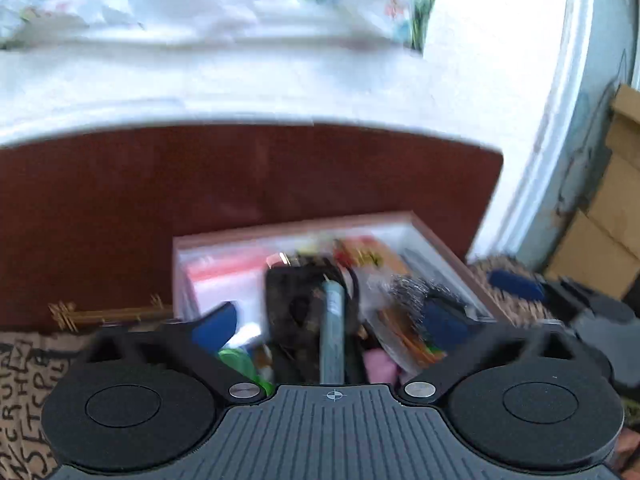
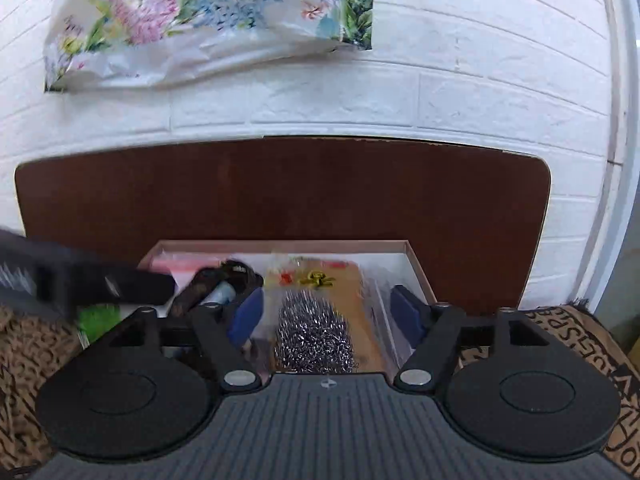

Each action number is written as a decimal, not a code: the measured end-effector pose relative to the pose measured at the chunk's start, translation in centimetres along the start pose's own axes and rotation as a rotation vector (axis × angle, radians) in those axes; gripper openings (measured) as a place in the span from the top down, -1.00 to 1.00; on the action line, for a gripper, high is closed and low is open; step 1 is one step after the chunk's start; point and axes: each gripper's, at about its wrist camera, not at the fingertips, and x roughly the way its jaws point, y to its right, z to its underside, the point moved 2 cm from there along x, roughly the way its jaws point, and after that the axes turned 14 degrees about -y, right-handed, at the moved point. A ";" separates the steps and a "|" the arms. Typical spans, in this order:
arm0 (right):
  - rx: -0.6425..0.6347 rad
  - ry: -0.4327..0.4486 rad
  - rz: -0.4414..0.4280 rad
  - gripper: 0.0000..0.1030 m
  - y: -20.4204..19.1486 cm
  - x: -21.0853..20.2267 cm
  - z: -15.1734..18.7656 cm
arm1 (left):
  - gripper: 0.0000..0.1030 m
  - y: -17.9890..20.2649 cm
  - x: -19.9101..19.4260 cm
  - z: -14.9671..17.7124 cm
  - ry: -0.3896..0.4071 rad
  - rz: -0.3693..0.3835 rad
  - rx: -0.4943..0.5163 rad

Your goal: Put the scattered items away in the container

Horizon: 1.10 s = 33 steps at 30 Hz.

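Observation:
A shallow white box with a brown rim holds several items. In the left wrist view my left gripper is open above it, over a black pouch and a grey-blue tube. A red-topped zip bag and a green item also lie inside. In the right wrist view my right gripper is open, with a steel wool scourer between its blue pads, on an orange packet. The left gripper reaches in from the left.
The box sits against a dark brown headboard below a white brick wall with a floral sheet. A tan lettered cloth lies under the box. Cardboard boxes stand at the right. The left view is motion-blurred.

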 end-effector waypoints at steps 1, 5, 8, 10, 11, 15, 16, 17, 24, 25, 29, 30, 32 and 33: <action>-0.009 0.004 0.011 -0.71 0.0 -0.4 0.8 | -1.00 0.0 -0.1 0.4 0.016 -0.009 0.018; -0.027 -0.009 0.014 -0.93 -0.5 -2.2 3.5 | -1.00 0.3 0.2 1.4 0.001 -0.040 0.071; -0.031 -0.021 0.009 -0.97 -1.1 -3.7 4.9 | -1.00 0.5 0.1 2.6 -0.014 -0.053 0.077; -0.035 -0.041 0.013 -0.98 -1.5 -4.5 5.4 | -1.00 0.6 -0.4 3.3 -0.022 -0.056 0.072; -0.041 -0.048 0.015 -0.98 -1.7 -4.8 5.6 | -1.00 0.6 -0.7 3.7 -0.027 -0.059 0.071; -0.081 -0.058 0.021 -0.99 -2.7 -6.9 6.4 | -1.00 0.8 -2.3 5.5 -0.035 -0.107 0.064; -0.088 -0.055 0.019 -0.99 -2.8 -7.6 6.7 | -1.00 0.9 -2.8 5.9 -0.030 -0.120 0.061; -0.093 -0.051 0.015 -0.99 -3.0 -8.3 6.9 | -1.00 1.0 -3.3 6.5 -0.027 -0.135 0.058; -0.126 -0.040 0.026 -0.99 -3.7 -12.9 8.8 | -1.00 1.8 -6.6 10.3 -0.034 -0.165 0.024; -0.131 -0.039 0.033 -0.99 -3.7 -13.5 9.2 | -1.00 2.0 -7.0 10.7 -0.040 -0.166 0.021; -0.144 -0.038 0.051 -0.99 -3.6 -15.5 10.6 | -1.00 3.1 -8.2 12.5 -0.054 -0.162 0.035; -0.143 -0.041 0.056 -0.99 -3.6 -16.0 11.0 | -1.00 3.4 -8.4 12.9 -0.058 -0.165 0.042; -0.138 -0.046 0.061 -0.99 -3.5 -16.6 11.7 | -1.00 4.0 -9.0 13.6 -0.061 -0.169 0.052; -0.133 -0.048 0.062 -0.99 -3.5 -17.0 12.0 | -1.00 4.2 -9.2 13.9 -0.060 -0.166 0.056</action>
